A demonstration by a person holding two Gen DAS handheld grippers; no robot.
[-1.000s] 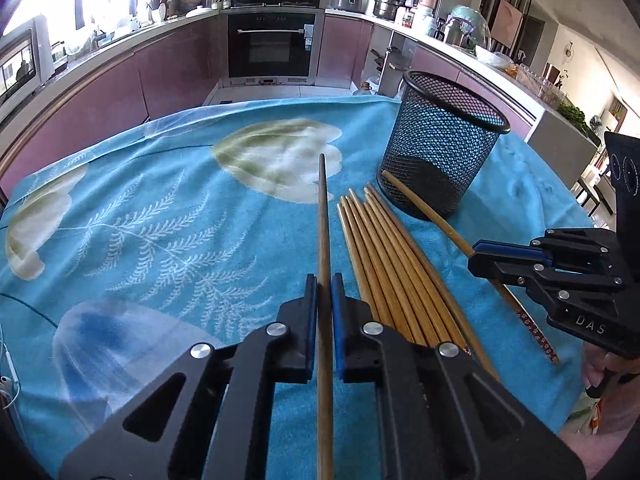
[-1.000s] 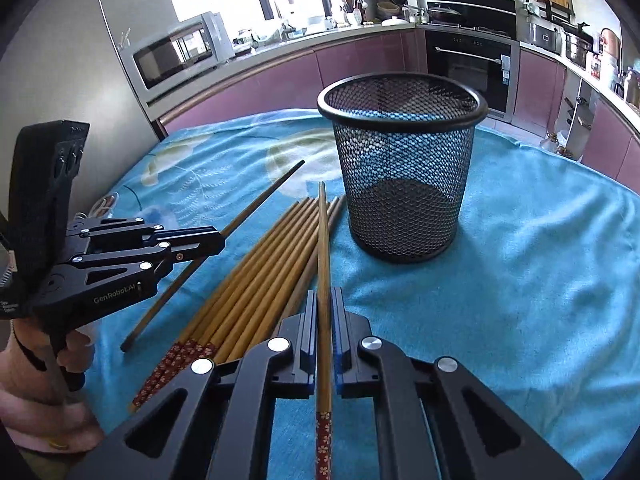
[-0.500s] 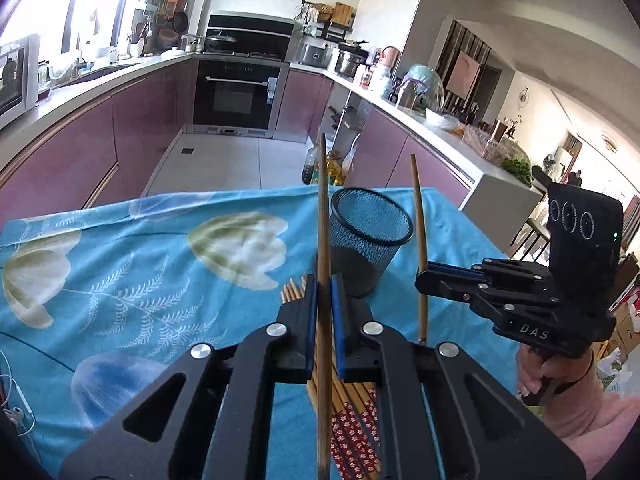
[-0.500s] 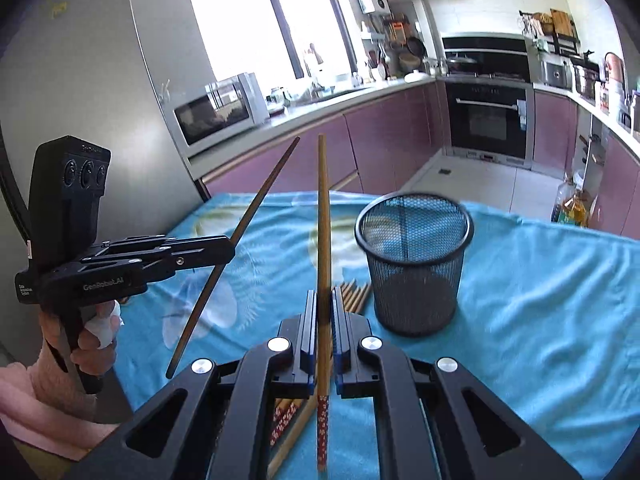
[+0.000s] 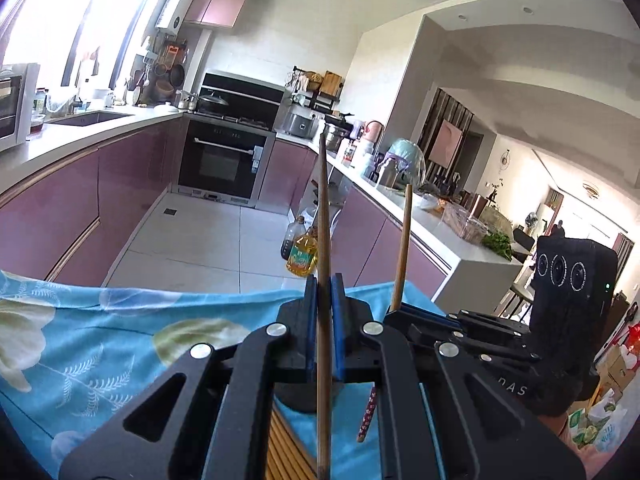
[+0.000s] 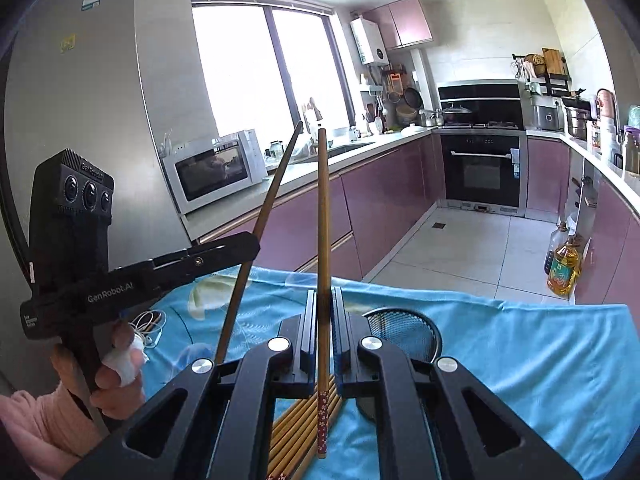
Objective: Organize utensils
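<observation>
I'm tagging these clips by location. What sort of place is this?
A home kitchen, most likely: a built-in oven under a hob, a microwave on the counter, and purple cabinets along both walls.

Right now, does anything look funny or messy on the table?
Nothing is spilled or broken. The odd bit: each gripper holds one chopstick up in the air, the left chopstick and the right chopstick, while the rest of the chopsticks lie loose on the blue cloth beside the mesh cup.
</observation>
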